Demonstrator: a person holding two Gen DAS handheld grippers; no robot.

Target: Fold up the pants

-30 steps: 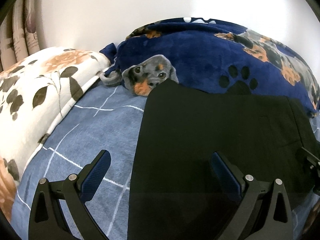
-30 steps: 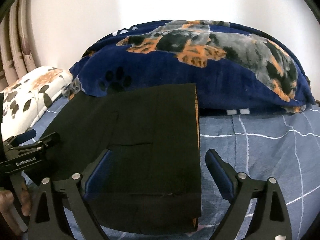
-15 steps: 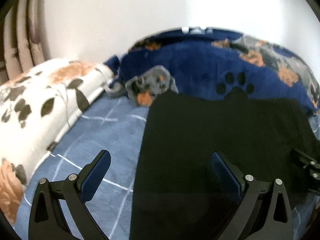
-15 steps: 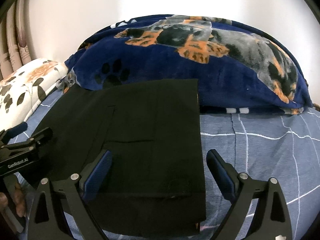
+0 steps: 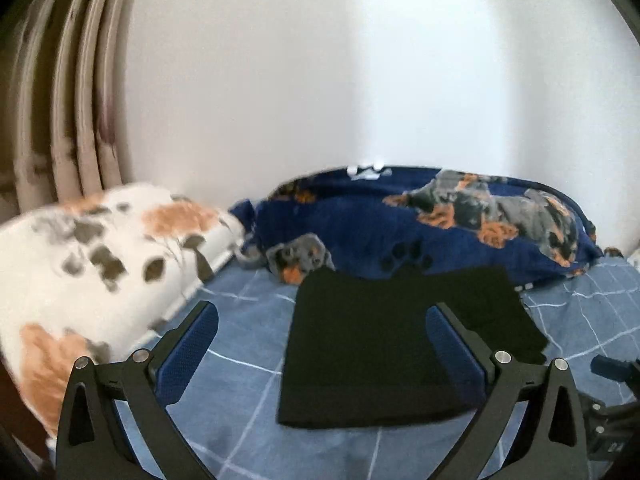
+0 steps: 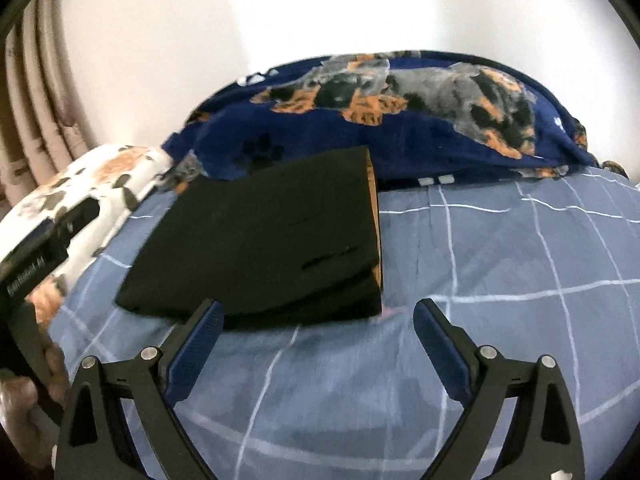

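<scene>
1. Both grippers, left gripper (image 5: 322, 342) and right gripper (image 6: 318, 338), are spread and empty.
2. Black fabric folded pants (image 6: 260, 240) lie on the blue checked bed sheet (image 6: 500, 264).
3. Layers seem, through blur, loosely stacked; a nudge could unfold them.

Pants (image 6: 260, 236): solid black, folded; tan-brown strip showing along right edge. Bedsheet (image 6: 500, 264): medium blue, thin white grid lines. Blanket (image 6: 420, 120): navy, printed with grey-black-orange dogs and black paw prints. Pillow (image 5: 92, 264): white with orange blooms, dark grey-brown leaves. Curtain (image 5: 68, 92): beige, dark maroon blotches. Wall (image 5: 340, 60): plain white. Left gripper (image 5: 322, 332) and right gripper (image 6: 318, 326): black frames, blue textured pads.
</scene>
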